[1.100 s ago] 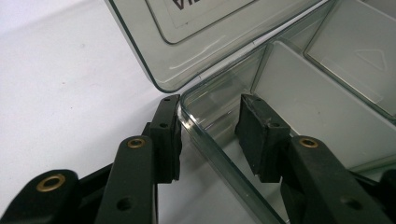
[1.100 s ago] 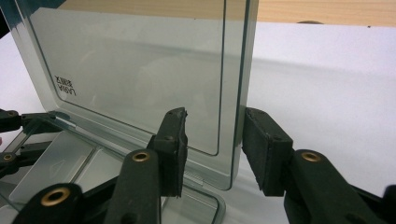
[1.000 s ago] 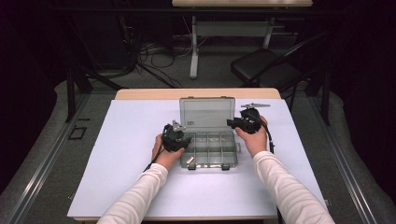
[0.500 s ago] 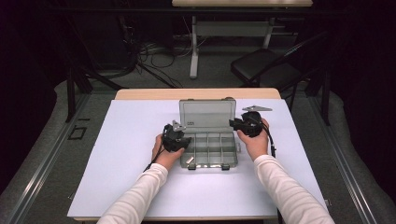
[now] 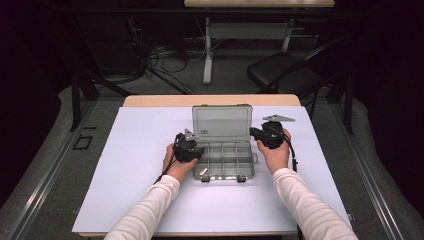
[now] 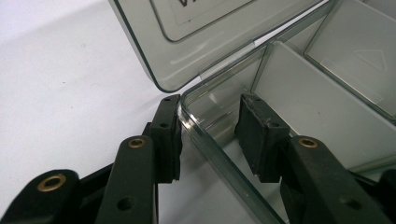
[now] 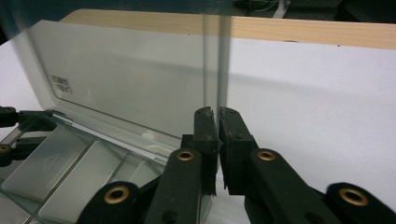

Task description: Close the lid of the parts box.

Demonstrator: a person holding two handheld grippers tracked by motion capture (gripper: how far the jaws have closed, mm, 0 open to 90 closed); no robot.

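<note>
The left hand-held gripper (image 5: pixel 192 150) sits at the left end of the clear box (image 5: pixel 223 159), which lies on the white surface (image 5: pixel 140 150) with its long side running left to right between the two hand-held grippers. In the left gripper view its jaws stand partly open, one outside and one inside the box's left wall (image 6: pixel 219 154); the outside pad (image 6: pixel 169 135) is right at the wall, the inside pad (image 6: pixel 259 135) stands a little away from it, so I cannot tell if they squeeze it. The box's open top faces up, and its latches (image 5: pixel 222 178) face the person. The lid (image 5: pixel 222 122) stands nearly upright at the far side of the box, its inner face toward the person. The right hand-held gripper (image 5: pixel 256 134) is at the lid's right edge. In the right gripper view its jaws are pinched shut on that thin edge (image 7: pixel 212 70), which rises straight up from between the pads. The right jaws have just been closing, and a second ago this hand-held gripper sat a little higher beside the lid. The box, the lid and the left hand-held gripper look the same as before.
</note>
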